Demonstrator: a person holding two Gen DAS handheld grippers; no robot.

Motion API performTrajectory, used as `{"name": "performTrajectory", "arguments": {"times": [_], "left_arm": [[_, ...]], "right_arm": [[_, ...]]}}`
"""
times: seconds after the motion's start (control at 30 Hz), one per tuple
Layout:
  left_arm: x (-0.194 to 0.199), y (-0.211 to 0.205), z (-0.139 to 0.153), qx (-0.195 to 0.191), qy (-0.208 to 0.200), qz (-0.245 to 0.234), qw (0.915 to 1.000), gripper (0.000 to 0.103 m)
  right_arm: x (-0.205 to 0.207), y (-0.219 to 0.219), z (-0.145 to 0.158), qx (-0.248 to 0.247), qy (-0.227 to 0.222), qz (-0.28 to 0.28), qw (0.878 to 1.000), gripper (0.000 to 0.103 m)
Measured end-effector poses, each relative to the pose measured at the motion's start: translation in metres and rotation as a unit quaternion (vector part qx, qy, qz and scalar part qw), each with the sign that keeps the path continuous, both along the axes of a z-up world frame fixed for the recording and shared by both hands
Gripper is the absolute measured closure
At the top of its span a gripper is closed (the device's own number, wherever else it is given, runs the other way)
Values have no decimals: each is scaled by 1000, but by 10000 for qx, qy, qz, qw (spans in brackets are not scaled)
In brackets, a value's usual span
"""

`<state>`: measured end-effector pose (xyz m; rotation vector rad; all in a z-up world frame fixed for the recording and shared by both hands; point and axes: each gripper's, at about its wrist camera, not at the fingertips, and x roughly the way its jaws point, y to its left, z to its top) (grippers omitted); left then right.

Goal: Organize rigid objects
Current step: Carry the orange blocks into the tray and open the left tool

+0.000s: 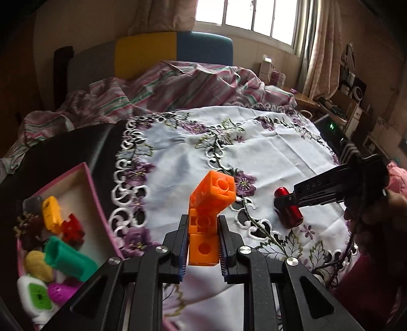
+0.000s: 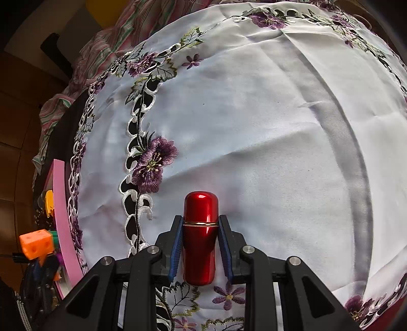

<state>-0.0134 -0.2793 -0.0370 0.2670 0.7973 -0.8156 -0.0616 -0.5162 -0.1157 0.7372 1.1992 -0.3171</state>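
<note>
Black tongs [image 2: 201, 244], blue ribbed pads [image 2: 175, 254], silver screws [image 2: 153, 249].

Embroidered white tablecloth [image 2: 254, 114], striped bedding [image 1: 178, 84], curtained window [image 1: 249, 17].

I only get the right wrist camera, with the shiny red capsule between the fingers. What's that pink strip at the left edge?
Observer: It is the side wall of an open pink box. The left wrist view looks down into it.
Operator: Is anything inside?
Observer: Yes, several small toys, among them a green cylinder, a yellow block and a red block.
Operator: And the orange cube I see beside the strip?
Observer: That is the top of a bent orange block piece, several cubes joined together. The left gripper has its lower part clamped between its fingers.
</note>
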Motion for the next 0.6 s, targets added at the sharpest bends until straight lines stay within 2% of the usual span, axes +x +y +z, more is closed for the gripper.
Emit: {"name": "performTrajectory", "arguments": {"times": [0.3, 0.6], "left_arm": [[3, 39, 13, -103, 58, 297, 9995, 82], [13, 82, 9, -107, 272, 684, 9972, 82]], "right_arm": [[-1, 1, 1, -88, -10, 14, 10000, 76], [1, 2, 2, -189, -17, 31, 9998, 76]]}}
